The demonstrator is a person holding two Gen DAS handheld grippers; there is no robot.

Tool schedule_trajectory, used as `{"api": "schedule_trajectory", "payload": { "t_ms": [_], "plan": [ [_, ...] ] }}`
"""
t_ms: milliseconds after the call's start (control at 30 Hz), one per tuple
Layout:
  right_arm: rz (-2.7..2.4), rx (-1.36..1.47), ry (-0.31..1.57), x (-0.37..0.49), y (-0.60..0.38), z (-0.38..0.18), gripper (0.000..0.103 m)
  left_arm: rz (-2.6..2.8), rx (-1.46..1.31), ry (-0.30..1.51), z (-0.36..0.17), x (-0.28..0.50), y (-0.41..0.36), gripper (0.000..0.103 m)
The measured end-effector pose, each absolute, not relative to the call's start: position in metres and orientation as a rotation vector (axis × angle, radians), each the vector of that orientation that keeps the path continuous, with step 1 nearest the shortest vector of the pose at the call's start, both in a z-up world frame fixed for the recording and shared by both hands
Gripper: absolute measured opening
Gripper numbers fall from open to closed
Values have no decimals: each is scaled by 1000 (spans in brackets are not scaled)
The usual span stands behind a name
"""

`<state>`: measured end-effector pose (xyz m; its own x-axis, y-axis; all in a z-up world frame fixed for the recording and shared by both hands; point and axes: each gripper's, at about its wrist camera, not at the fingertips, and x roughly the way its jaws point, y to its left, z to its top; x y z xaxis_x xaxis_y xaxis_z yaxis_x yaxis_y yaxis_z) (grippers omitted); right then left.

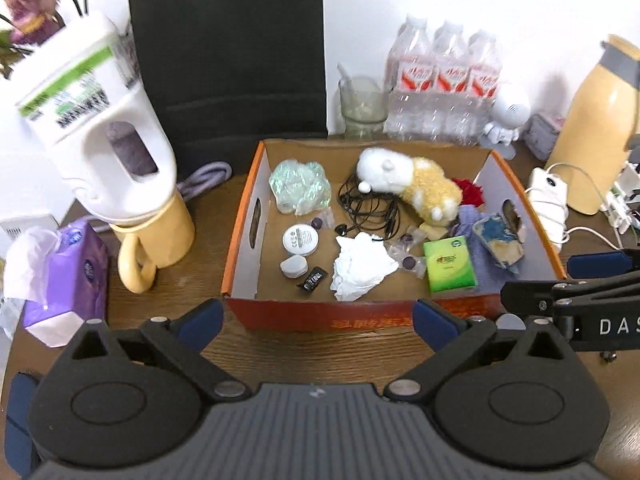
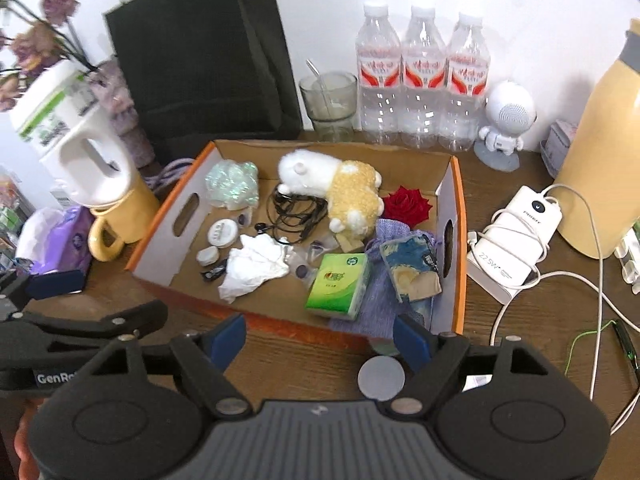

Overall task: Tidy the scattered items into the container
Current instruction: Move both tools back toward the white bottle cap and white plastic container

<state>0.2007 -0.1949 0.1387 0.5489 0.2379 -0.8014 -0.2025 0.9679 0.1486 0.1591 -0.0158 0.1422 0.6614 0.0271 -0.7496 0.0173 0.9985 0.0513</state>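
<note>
Both grippers sit over the near edge of the wooden bench [image 1: 328, 350], just in front of the cardboard box [image 1: 362, 314], and neither one has anything in it. The left gripper [image 1: 318, 322] has its blue fingers [image 1: 200, 322] spread wide with only bare wood and the box's front wall showing between them. The right gripper [image 2: 320, 342] is spread too, a bit less wide, nothing pinched; a small grey disc [image 2: 380, 378] lies on the bench right by its right-hand finger, can't tell if it touches. The box itself is orange-rimmed with cut-out handles and it's already pretty full: a white and yellow plush toy [image 2: 340, 188] lying on its side toward the back, a tangle of black cable [image 2: 296, 210] next to it, a red fabric rose [image 2: 406, 204] in the back right corner, an iridescent crumpled wrapper [image 2: 232, 186] back left, a round white tin [image 2: 222, 233], a crumpled white tissue [image 2: 256, 266] in the middle, a green tissue pack [image 2: 340, 284] lying on a purple cloth [image 2: 372, 308], and a blue printed pouch [image 2: 412, 266] against the right wall. Outside the box, a white power bank [image 2: 516, 240] wrapped in its cord lies just to the right, and a yellow mug [image 1: 158, 236] with a white jug [image 1: 100, 128] tipped into it stands to the left.
</note>
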Motion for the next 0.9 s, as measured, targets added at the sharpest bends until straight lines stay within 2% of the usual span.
{"api": "schedule_trajectory", "payload": {
  "t_ms": [233, 333, 467, 667, 900],
  "plan": [
    [302, 50, 709, 106, -209, 129, 84, -41, 25, 640, 123, 66, -15, 103],
    [332, 34, 601, 53, -215, 105, 90, -66, -8, 565, 98, 18, -11, 103],
    [330, 47, 544, 0, -222, 62, 91, -41, 1, 447, 54, -34, -10, 103],
    [278, 143, 527, -30, -249, 29, 91, -73, 19, 508, 32, -40, -10, 103],
    [131, 60, 486, 25, -281, 25, 93, -139, 42, 539, 26, -7, -33, 103]
  ]
}}
